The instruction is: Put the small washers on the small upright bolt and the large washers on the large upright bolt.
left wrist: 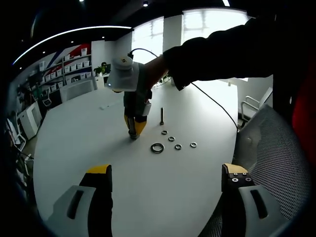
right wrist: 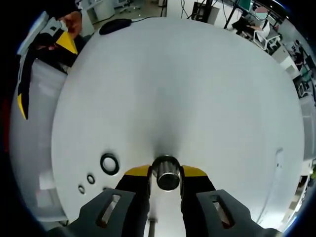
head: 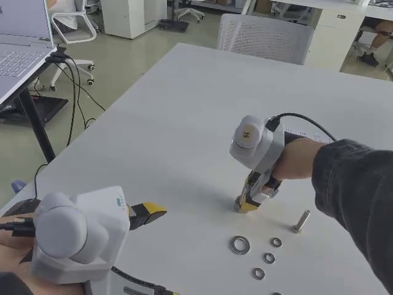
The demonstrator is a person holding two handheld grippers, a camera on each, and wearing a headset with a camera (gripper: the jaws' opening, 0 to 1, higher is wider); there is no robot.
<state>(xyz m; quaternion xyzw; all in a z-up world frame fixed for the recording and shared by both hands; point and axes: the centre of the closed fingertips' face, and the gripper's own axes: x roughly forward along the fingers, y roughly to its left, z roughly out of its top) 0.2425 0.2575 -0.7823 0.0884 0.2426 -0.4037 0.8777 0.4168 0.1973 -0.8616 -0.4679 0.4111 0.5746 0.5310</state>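
Fingers of right gripper [right wrist: 167, 172]: pinching large bolt [right wrist: 168, 180], upright.
Fingers of left gripper [left wrist: 164, 169]: spread, well apart from large bolt.
Large washer [head: 240, 244]: near large bolt.

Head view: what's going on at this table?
The right gripper is shut on a large silver bolt, holding it on end on the white table. A thinner silver bolt stands upright nearby, beside one large metal washer and several small metal washers lying flat. The left gripper is open, hovering off to the side.
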